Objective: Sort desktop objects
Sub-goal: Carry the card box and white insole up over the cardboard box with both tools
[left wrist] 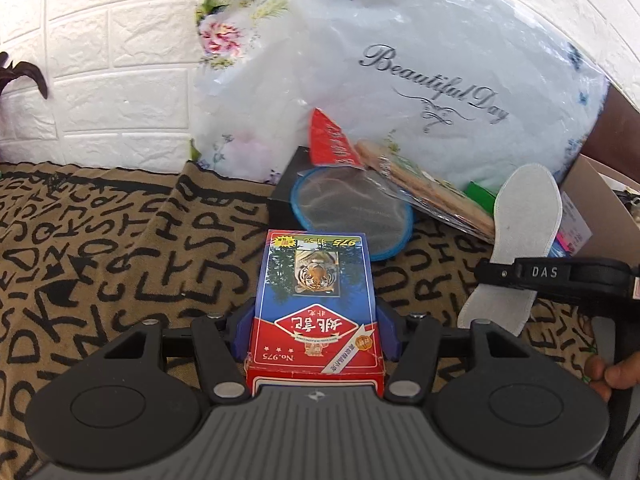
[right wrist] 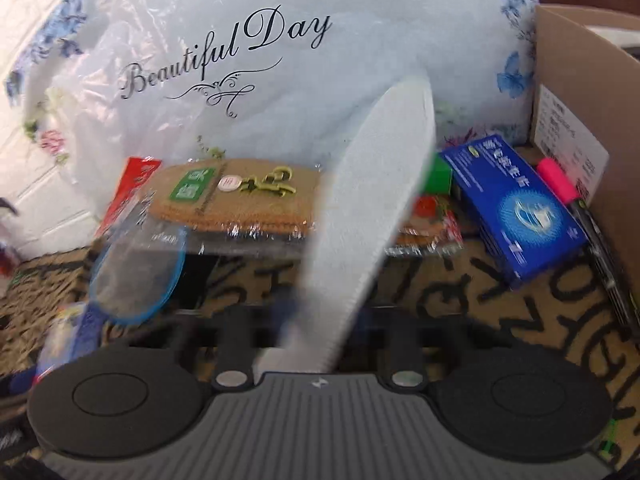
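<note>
Big white plastic bag (left wrist: 400, 72) printed "Beautiful Day" fills the back, against the white brick wall (left wrist: 100, 60). Surface (left wrist: 100, 240) wears a tan cloth with black letters. Cardboard box (right wrist: 580, 92) stands at far right.

White insole (right wrist: 372, 216): long axis runs forward and up from the right hand-held gripper (right wrist: 320, 320), tilted right, free end high in front of the bag. Near end sits between the fingers, which look pinched on it; view is motion-blurred. In the left view the same insole (left wrist: 524, 216) stands near upright, right of centre.

Wrapped pack of brown insoles (right wrist: 236, 196) lies across a dark box, long axis left-right, behind the white one. Blue-rimmed mesh disc (left wrist: 352, 216) leans at its left end.

Blue box (right wrist: 516, 208) lies by the carton, pink-capped marker (right wrist: 560, 180) beside it.

Playing-card box (left wrist: 316, 300): long axis straight ahead along the left hand-held gripper (left wrist: 316, 320), printing upside down, tiger end pointing away. Blue fingers (left wrist: 244, 332) clamp both long sides, near end at the gripper body.
</note>
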Tool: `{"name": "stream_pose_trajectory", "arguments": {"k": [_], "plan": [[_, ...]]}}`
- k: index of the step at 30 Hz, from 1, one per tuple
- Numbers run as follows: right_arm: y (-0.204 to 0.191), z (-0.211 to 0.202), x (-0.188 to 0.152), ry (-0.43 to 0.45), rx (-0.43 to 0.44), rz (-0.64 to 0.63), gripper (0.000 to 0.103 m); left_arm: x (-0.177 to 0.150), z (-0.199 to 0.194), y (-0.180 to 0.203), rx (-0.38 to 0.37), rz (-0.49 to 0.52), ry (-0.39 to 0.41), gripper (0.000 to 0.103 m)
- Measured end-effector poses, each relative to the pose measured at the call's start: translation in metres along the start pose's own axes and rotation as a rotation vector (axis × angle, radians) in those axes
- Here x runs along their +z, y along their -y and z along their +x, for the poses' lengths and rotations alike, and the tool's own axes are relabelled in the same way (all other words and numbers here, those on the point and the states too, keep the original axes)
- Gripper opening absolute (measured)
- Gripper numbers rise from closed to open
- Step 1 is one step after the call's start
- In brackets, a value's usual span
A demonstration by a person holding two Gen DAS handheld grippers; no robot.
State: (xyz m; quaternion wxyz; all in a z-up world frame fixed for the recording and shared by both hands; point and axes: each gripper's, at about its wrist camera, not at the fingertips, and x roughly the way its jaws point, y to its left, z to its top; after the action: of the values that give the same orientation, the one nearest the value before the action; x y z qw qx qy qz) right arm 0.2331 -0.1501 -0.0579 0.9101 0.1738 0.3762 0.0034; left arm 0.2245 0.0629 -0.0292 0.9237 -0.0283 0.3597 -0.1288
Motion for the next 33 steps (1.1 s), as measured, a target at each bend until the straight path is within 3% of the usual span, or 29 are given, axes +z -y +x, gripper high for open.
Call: {"name": "stream_pose_trajectory", "arguments": {"k": [2, 4, 8, 18, 26, 33], "plan": [[0.005, -0.009, -0.005, -0.01, 0.017, -0.014, 0.016, -0.004, -0.006, 0.011, -0.016, 0.022, 0.005, 0.061], [0.007, -0.02, -0.01, -0.002, 0.033, -0.044, 0.006, -0.007, -0.013, 0.022, -0.021, 0.043, 0.014, 0.061], [0.012, -0.053, -0.014, 0.04, 0.091, -0.078, 0.0, -0.01, -0.033, 0.039, -0.04, 0.055, 0.037, 0.061], [0.042, -0.15, -0.02, 0.176, 0.205, -0.1, 0.0, -0.007, -0.08, 0.104, -0.113, 0.115, 0.122, 0.061], [0.086, -0.211, -0.019, 0.259, 0.221, -0.074, 0.0, -0.008, -0.105, 0.163, -0.162, 0.16, 0.163, 0.061], [0.132, -0.262, 0.002, 0.407, 0.187, -0.035, 0.0, 0.006, -0.115, 0.228, -0.241, 0.199, 0.226, 0.061]]}}
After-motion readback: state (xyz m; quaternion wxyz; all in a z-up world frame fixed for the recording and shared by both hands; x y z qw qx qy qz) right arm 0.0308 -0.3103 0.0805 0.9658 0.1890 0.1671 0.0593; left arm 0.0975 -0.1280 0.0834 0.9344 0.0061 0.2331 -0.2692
